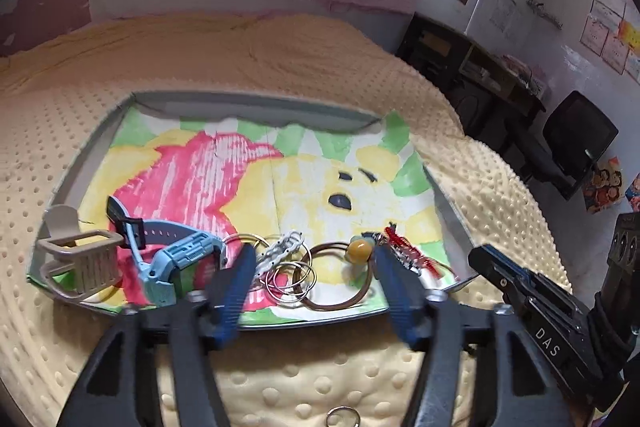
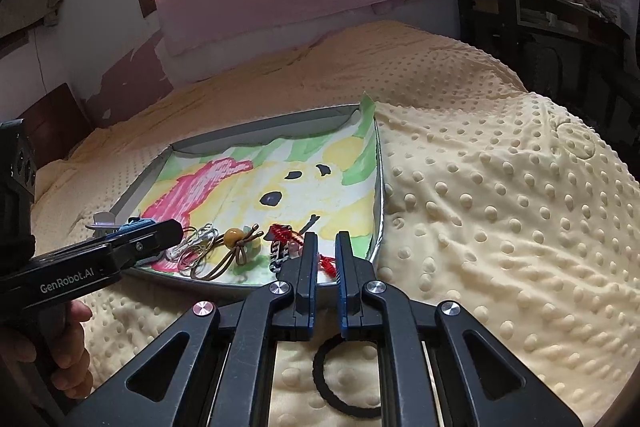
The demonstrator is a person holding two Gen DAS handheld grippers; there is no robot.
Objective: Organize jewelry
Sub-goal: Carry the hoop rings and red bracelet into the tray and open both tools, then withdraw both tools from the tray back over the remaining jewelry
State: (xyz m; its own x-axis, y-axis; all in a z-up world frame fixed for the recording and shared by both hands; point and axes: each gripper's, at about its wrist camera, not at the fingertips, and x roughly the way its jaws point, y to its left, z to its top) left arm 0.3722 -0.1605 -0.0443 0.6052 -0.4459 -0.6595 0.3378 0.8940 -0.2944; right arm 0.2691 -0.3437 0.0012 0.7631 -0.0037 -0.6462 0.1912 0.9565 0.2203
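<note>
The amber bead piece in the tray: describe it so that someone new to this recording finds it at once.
On the cream dotted blanket lies a shallow tray lined with a bear drawing. Along its near edge sits a row of jewelry; the amber bead is tied on a brown cord loop, between thin silver rings and a red tassel. It is the only round yellow bead.

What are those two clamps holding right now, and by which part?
Nothing. The left gripper stands open over the rings in the tray; the right gripper is nearly shut with nothing between its fingers.
</note>
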